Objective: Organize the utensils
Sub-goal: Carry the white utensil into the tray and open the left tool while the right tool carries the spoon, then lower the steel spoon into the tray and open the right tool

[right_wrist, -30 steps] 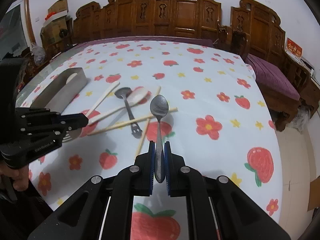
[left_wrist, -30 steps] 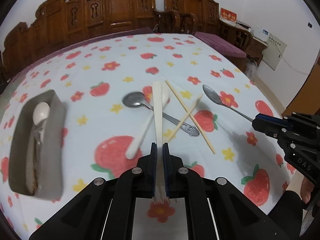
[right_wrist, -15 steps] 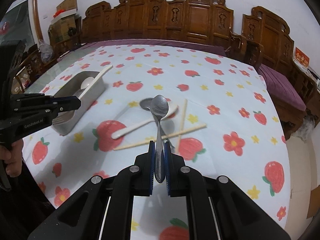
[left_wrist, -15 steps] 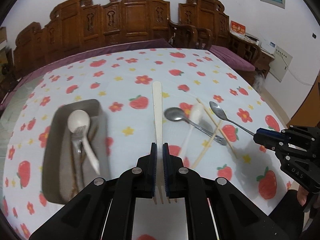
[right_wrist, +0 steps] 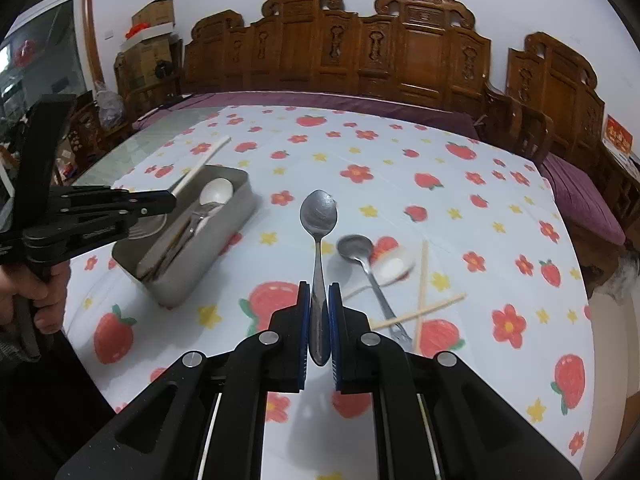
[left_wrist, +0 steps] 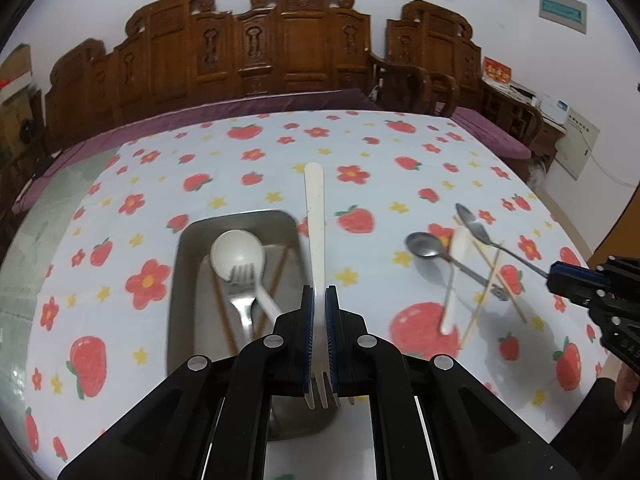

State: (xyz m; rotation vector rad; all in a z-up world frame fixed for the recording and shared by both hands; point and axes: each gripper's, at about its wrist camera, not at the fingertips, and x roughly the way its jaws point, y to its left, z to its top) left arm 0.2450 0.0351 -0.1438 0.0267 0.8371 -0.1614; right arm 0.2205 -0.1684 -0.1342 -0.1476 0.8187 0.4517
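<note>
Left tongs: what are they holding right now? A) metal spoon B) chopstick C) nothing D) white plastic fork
D: the left tongs are shut on a white fork, its tines pointing back toward the camera and its handle reaching out over the tray; the metal spoon is in the right tongs.

White lettering is showing on the side of the left gripper (right_wrist: 171,202) – it is looking like "GenRobot.AI", though small and soft. A few pale letters are sitting on the right gripper (left_wrist: 554,276) near the frame edge, seemingly "DAS", partly cut off. A green plaque (left_wrist: 562,6) and a red sign (left_wrist: 497,71) with yellow characters are hanging on the wall – neither is coming through legibly.
</note>
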